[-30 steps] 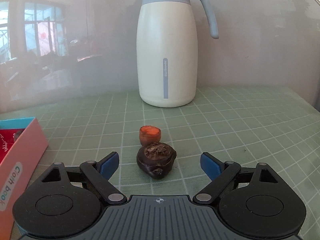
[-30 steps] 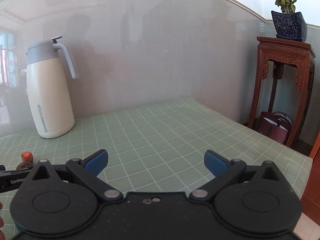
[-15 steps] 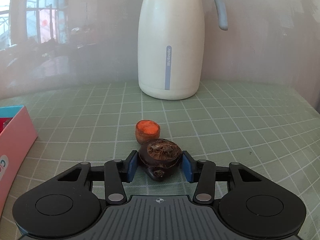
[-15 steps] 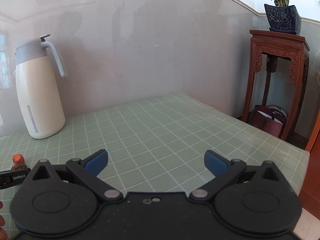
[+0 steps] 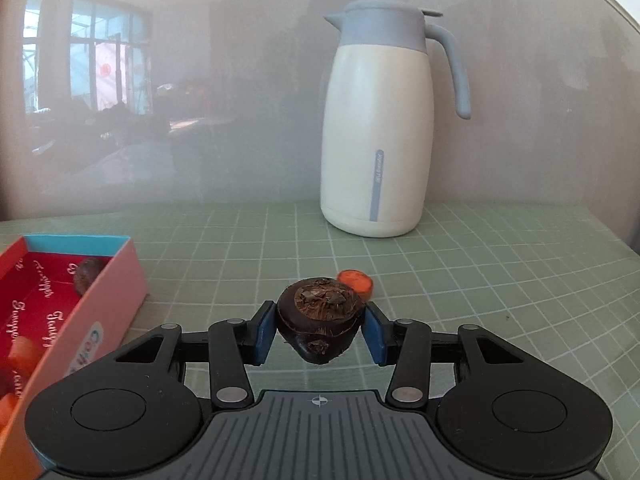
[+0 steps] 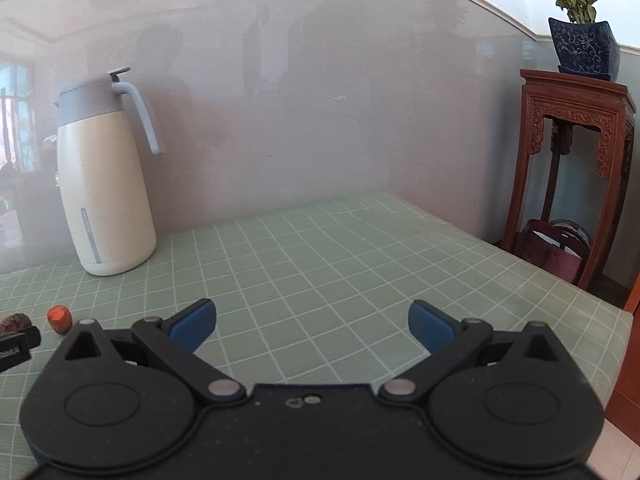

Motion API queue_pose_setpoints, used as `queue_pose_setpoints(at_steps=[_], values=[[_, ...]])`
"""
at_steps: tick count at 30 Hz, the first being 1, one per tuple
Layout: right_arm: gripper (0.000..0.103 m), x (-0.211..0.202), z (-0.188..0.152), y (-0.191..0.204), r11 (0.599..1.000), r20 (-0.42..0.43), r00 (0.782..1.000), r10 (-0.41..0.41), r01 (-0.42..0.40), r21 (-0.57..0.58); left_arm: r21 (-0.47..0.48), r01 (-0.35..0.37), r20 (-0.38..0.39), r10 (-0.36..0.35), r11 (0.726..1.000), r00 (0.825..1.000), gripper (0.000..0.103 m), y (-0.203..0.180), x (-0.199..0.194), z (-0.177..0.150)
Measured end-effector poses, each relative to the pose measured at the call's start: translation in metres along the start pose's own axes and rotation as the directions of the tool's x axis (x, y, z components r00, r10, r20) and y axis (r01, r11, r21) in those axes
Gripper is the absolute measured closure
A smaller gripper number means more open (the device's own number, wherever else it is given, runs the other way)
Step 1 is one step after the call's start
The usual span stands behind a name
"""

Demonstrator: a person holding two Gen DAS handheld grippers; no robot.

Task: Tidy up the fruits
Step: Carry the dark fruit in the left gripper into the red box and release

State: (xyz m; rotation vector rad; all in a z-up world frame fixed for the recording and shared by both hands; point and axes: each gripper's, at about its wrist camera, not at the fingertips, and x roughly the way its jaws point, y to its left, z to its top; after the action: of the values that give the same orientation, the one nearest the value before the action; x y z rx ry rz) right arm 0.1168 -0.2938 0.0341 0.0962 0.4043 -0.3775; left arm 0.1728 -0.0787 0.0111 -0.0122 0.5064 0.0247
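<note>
My left gripper (image 5: 320, 330) is shut on a dark brown water chestnut (image 5: 320, 320), its blue pads pressed on both sides, and holds it just above the green checked tablecloth. An orange carrot piece (image 5: 355, 280) stands on the cloth right behind it. At the left lies an open pink box (image 5: 100, 300) with a red lining, holding another dark chestnut (image 5: 86, 274) and orange pieces (image 5: 20, 354). My right gripper (image 6: 312, 322) hovers open over bare cloth with nothing between its fingers. In the right wrist view the carrot piece (image 6: 59, 318) and the held chestnut (image 6: 14, 323) show at far left.
A tall cream thermos jug (image 5: 378, 128) with a grey-blue lid and handle stands at the back against the grey wall. Past the table's right edge are a carved wooden stand (image 6: 576, 176) with a potted plant (image 6: 580, 40) and a dark red bag (image 6: 556, 252) under it.
My left gripper closed on the water chestnut, lifted it slightly and swung left, so the pink box came into view. The carrot piece stayed on the cloth. The right gripper hardly moved.
</note>
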Motion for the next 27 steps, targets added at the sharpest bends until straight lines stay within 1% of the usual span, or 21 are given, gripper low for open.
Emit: queue_pose_setpoints(at_steps=[4,8,11,17,21,23,27], values=[[0.000,-0.003,0.001,0.011,1.000,0.004,1.000,0.028,-0.028,-0.013,-0.023,-0.052,0.037,0.053,0.998,0.998,0.057,0.034,-0.028,0.003],[0.000,-0.007,0.001,0.023,0.998,0.006,0.999,0.054,-0.053,-0.028,-0.059,-0.134,0.063,0.137,0.989,0.989,0.057,0.077,-0.051,0.003],[0.000,-0.009,0.000,0.034,0.996,0.002,0.997,0.077,-0.077,-0.039,-0.088,-0.207,0.060,0.212,0.974,0.975,0.057,0.111,-0.058,0.001],[0.000,-0.016,-0.004,0.066,0.988,0.006,0.992,0.124,-0.123,-0.096,-0.170,-0.334,-0.008,0.338,0.927,0.941,0.057,0.173,-0.046,-0.006],[0.000,-0.019,-0.007,0.086,0.980,0.001,0.988,0.153,-0.152,-0.132,-0.225,-0.372,-0.061,0.368,0.901,0.928,0.057,0.200,-0.033,-0.011],[0.000,-0.019,-0.007,0.094,0.976,-0.001,0.986,0.165,-0.163,-0.142,-0.242,-0.370,-0.087,0.360,0.897,0.929,0.057,0.209,-0.027,-0.012],[0.000,-0.022,-0.010,0.112,0.969,-0.009,0.981,0.192,-0.191,-0.159,-0.257,-0.367,-0.112,0.350,0.894,0.930,0.057,0.217,-0.020,-0.016]])
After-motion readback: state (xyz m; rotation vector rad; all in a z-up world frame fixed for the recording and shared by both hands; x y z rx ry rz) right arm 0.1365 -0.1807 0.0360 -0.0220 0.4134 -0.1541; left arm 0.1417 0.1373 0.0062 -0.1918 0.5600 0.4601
